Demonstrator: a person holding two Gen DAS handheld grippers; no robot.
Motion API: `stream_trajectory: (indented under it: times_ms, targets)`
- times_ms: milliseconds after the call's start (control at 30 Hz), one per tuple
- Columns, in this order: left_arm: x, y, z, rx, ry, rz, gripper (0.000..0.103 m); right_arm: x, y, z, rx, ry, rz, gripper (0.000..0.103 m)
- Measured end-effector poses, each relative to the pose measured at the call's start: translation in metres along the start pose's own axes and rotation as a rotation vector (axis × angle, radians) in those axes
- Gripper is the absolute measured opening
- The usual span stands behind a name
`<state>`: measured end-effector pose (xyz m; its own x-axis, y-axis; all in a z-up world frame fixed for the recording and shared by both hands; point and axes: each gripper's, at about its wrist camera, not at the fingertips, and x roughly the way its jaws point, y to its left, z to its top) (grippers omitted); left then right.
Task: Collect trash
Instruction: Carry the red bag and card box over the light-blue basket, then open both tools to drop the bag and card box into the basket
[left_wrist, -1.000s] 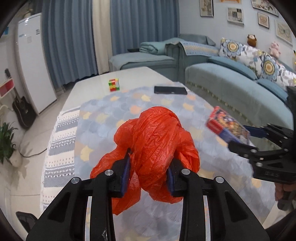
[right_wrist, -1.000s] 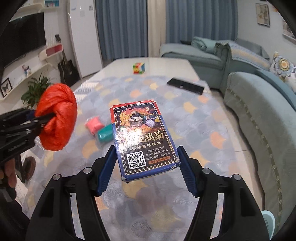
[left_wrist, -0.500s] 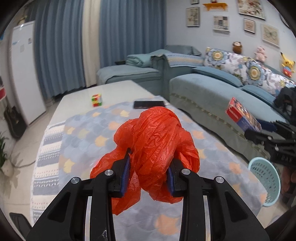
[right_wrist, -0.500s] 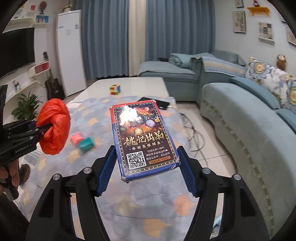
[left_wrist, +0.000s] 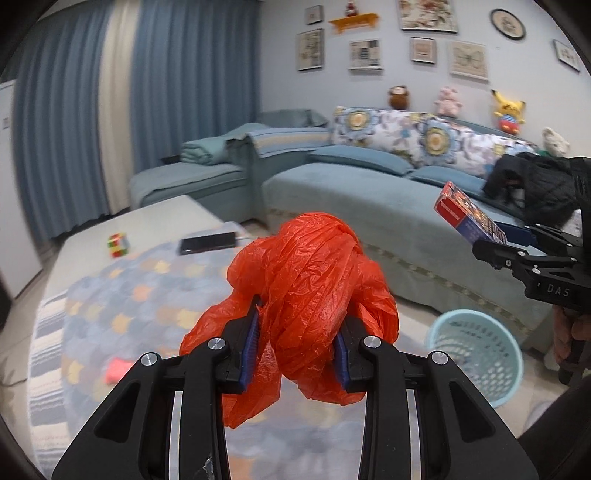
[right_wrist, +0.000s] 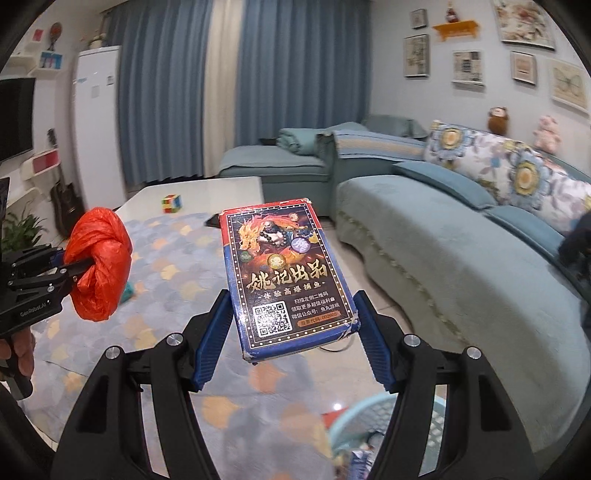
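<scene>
The bag (left_wrist: 314, 295) sits between the left fingers (left_wrist: 251, 332). The basket (left_wrist: 476, 354) stands right of them, the table (left_wrist: 147, 221) behind.

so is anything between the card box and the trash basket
Nothing visible. The card box is held in the right gripper above the light blue basket, whose rim shows just below. Only open air lies between them; the basket already holds some trash.

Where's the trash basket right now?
The light blue basket stands on the floor at lower right in the left wrist view, beside the sofa, below the right gripper holding the card box.
</scene>
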<state>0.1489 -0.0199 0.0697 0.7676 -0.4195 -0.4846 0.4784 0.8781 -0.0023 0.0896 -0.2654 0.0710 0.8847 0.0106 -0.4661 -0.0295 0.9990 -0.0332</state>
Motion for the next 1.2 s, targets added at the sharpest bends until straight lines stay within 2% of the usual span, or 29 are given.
stream_trajectory:
  times_ms: [200, 400, 633, 900, 1033, 1200]
  targets:
    - [0.014, -0.043, -0.008, 0.026, 0.031, -0.103, 0.032, -0.028, -0.055, -0.022, 0.101, 0.002, -0.076, 0.062]
    - [0.024, -0.108, -0.014, 0.099, 0.032, -0.191, 0.032, -0.048, -0.112, -0.039, 0.211, -0.002, -0.138, 0.062]
    - [0.044, -0.163, -0.014, 0.078, 0.046, -0.305, 0.032, -0.062, -0.152, -0.064, 0.257, 0.022, -0.2, 0.062]
    - [0.075, -0.221, -0.032, 0.115, 0.12, -0.35, 0.035, -0.06, -0.19, -0.088, 0.301, 0.102, -0.21, 0.063]
    - [0.092, -0.238, -0.04, 0.131, 0.171, -0.377, 0.046, -0.051, -0.207, -0.102, 0.348, 0.182, -0.19, 0.064]
    - [0.108, -0.243, -0.042, 0.112, 0.202, -0.359, 0.056, -0.053, -0.216, -0.106, 0.385, 0.184, -0.199, 0.067]
